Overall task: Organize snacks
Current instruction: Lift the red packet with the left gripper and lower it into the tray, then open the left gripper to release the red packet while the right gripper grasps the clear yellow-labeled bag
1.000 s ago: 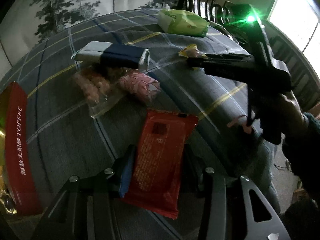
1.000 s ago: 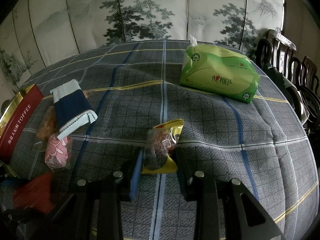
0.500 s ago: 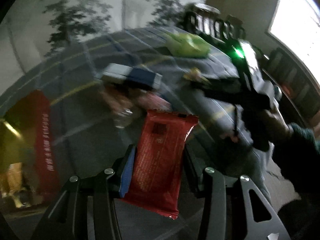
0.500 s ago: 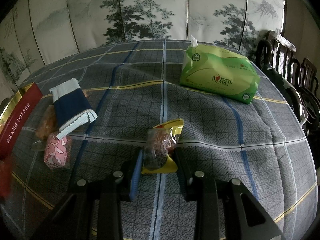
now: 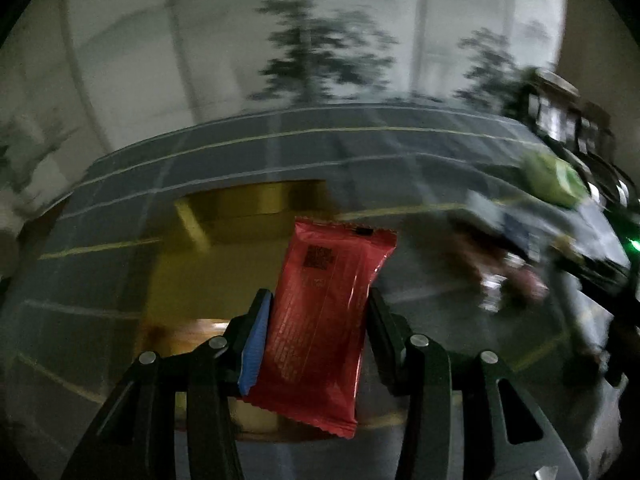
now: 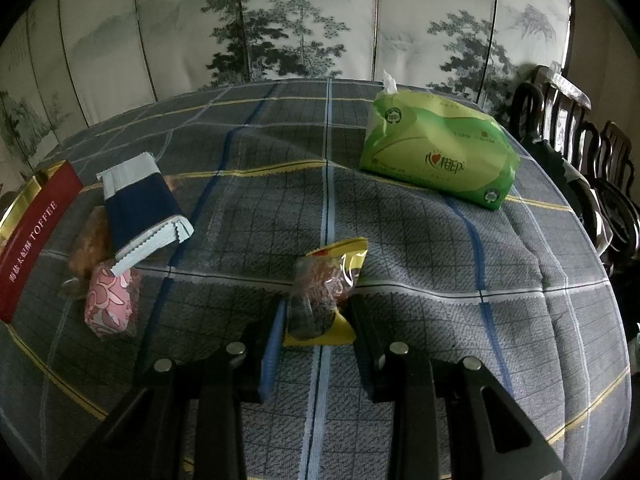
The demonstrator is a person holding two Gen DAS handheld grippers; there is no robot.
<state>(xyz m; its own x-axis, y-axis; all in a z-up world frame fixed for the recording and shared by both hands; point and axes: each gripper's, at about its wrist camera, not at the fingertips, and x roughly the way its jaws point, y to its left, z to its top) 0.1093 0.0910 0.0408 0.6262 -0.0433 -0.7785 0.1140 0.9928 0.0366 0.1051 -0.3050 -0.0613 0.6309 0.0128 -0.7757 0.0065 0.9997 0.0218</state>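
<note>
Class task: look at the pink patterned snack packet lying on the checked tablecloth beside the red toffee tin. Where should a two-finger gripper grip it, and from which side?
Grip the pink patterned snack packet across its narrow middle, coming from above. It lies flat and lengthwise, and the blue-and-white packet overlaps its far end, so the near half is probably freest.
</note>
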